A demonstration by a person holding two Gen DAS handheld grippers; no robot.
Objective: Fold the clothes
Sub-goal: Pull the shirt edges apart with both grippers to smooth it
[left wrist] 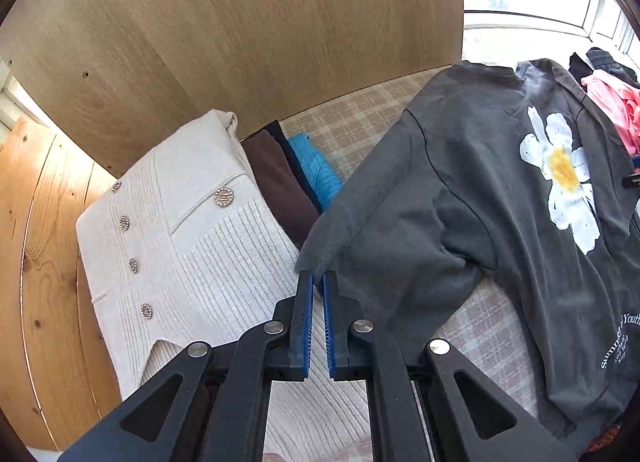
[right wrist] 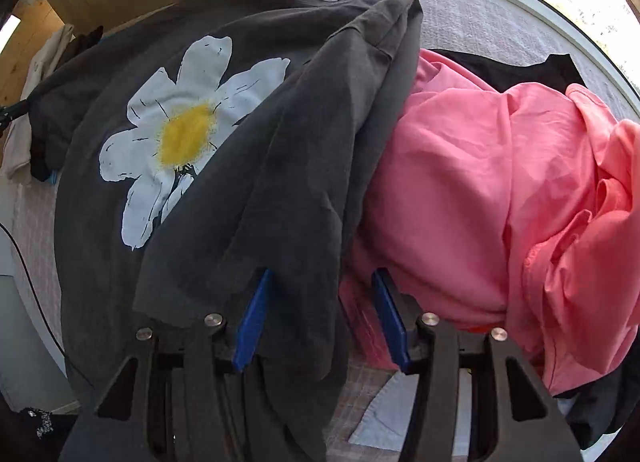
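A dark grey T-shirt (left wrist: 492, 190) with a white daisy print lies spread on a checked cloth surface (left wrist: 360, 130). My left gripper (left wrist: 318, 276) is shut on the hem of the shirt's sleeve, beside the stack of folded clothes. In the right wrist view the same T-shirt (right wrist: 120, 222) shows with its other sleeve (right wrist: 304, 166) folded over toward the daisy. My right gripper (right wrist: 322, 276) is open, and that sleeve's edge drapes over its left finger (right wrist: 254, 326) and between the jaws.
A folded cream cardigan (left wrist: 180, 242) lies left, with folded brown and blue pieces (left wrist: 316, 174) beside it. A wooden panel (left wrist: 240, 22) stands behind. A crumpled pink garment (right wrist: 500, 198) and black clothes (right wrist: 520, 66) lie right of the shirt, by the window.
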